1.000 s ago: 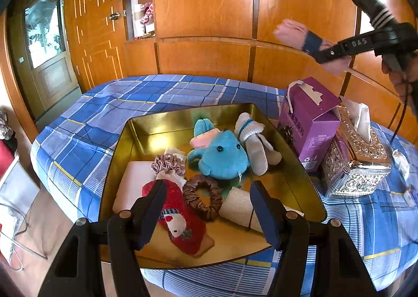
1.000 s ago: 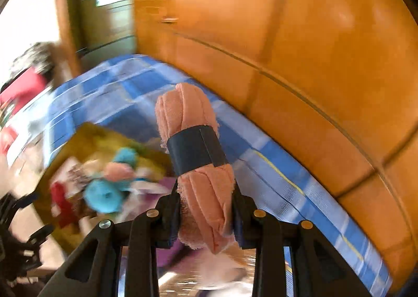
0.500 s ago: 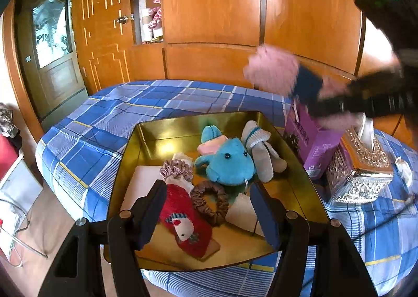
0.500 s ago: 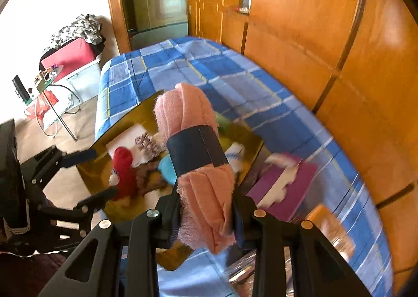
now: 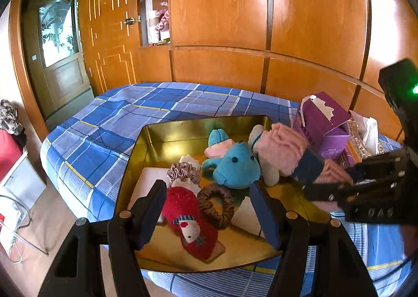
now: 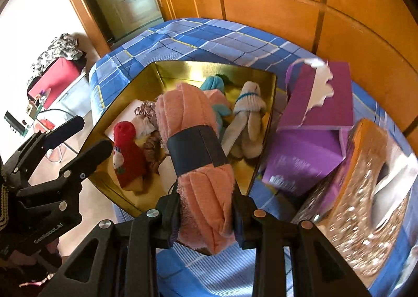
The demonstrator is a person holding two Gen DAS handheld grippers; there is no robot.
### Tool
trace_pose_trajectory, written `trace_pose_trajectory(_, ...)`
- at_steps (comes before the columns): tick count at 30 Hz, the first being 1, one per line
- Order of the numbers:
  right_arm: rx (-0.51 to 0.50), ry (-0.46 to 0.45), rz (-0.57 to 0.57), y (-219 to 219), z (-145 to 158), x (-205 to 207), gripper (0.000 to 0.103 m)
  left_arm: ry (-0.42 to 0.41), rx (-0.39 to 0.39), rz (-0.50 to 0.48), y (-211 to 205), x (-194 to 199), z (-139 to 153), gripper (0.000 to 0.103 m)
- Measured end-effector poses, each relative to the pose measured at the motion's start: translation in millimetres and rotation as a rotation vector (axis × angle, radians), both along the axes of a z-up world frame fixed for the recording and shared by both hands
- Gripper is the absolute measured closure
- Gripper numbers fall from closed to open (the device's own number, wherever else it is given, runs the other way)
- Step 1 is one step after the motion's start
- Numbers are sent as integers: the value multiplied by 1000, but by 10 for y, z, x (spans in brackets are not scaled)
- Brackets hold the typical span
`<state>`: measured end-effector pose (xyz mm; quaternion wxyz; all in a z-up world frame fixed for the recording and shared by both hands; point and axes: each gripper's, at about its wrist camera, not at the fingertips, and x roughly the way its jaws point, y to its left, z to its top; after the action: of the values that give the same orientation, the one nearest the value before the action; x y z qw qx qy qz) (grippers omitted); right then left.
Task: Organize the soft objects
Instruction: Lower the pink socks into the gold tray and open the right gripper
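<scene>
While the right tongs (image 5: 347, 182) pinch a pink towel roll (image 5: 287, 150) at the right of the left wrist view, it hangs over the right part of the gold tray (image 5: 162, 135), above the white sock pair (image 5: 266, 171). If it is let go here, I judge it may land on the blue plush (image 5: 232, 169) or the tray's right rim and roll out onto the bed (image 5: 104, 135). The left tongs (image 5: 209, 211) stand spread and empty at the bottom centre, over the tray's near edge; they could knock the red sock (image 5: 190, 218) if they dip. Counted in this view: one plush, one red sock, one brown scrunchie (image 5: 216, 205), one paler scrunchie (image 5: 183, 170), one purple box (image 5: 321, 124).

In the right wrist view, the right tongs (image 6: 206, 216) clamp the towel roll (image 6: 193, 140) at its lower end, below its dark band (image 6: 196, 150). The grip sits low, so the long free end could sag or swing into the purple box (image 6: 313, 124) at the right. Here I count one tray (image 6: 266, 119), one red sock (image 6: 128, 150), one white sock pair (image 6: 245, 119), one glittery tissue box (image 6: 365, 192), and the left tongs (image 6: 75, 137) spread at the left edge.
</scene>
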<state>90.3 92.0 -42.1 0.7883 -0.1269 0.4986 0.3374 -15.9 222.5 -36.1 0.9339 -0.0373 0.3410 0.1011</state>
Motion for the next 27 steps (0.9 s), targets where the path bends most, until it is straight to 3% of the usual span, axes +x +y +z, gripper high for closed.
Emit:
trace_pose_trajectory(8, -47, -5, -88, 101, -270, 5, 71, 8, -7, 9, 11, 10, -35, 36)
trace_pose_trajectory(18, -127, -74, -87, 255, -413, 41, 70, 34, -22, 25, 45, 30, -109, 32)
trace_pose_trajectory(27, -74, -124, -112, 175, -278, -39, 51, 29, -19, 41, 63, 19, -104, 27)
